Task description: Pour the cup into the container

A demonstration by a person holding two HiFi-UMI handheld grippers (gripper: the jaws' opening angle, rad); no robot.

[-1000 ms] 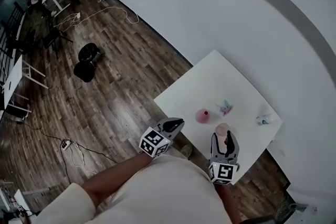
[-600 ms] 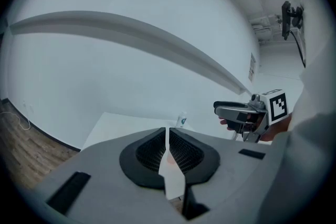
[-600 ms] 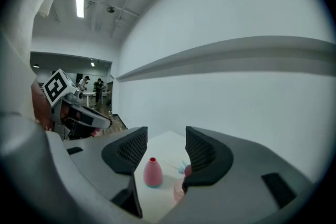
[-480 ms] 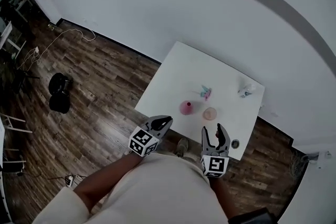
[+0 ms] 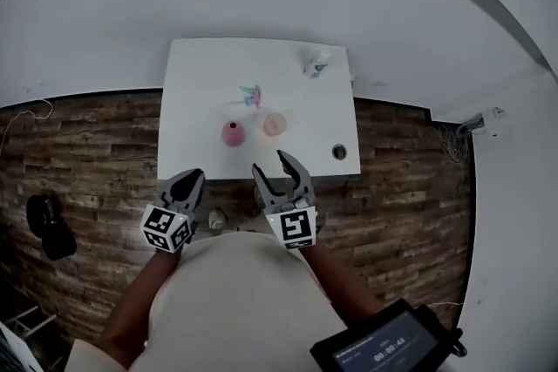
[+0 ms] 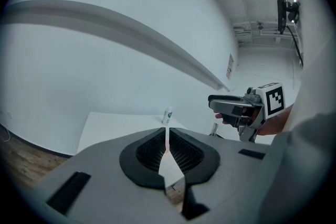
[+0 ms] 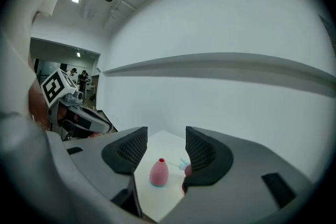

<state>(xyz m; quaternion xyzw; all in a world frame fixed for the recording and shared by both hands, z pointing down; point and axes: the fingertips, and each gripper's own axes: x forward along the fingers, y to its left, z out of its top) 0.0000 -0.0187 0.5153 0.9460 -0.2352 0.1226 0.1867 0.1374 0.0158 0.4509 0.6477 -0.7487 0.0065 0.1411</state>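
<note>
On the white table (image 5: 192,65) a pink vase-shaped container (image 5: 232,133) stands beside a peach cup (image 5: 275,125), both near the front edge. My left gripper (image 5: 193,178) is shut and empty, short of the table's front edge at the left. My right gripper (image 5: 271,165) is open and empty, just before the edge below the cup. In the right gripper view the container (image 7: 159,173) shows far off between the open jaws of the right gripper (image 7: 165,147), and the cup (image 7: 188,169) is mostly hidden behind the right jaw. In the left gripper view the left gripper (image 6: 167,140) has its jaws together.
A small pink and teal object (image 5: 252,95) lies behind the cup. At the far right of the table stands a white bottle (image 5: 316,65), and a dark round item (image 5: 339,152) sits at the front right corner. A black bag (image 5: 44,224) lies on the wood floor.
The head view has swung round: the table now sits top centre instead of right. Both grippers stay at its near edge; the right one has drawn back from over the cup.
</note>
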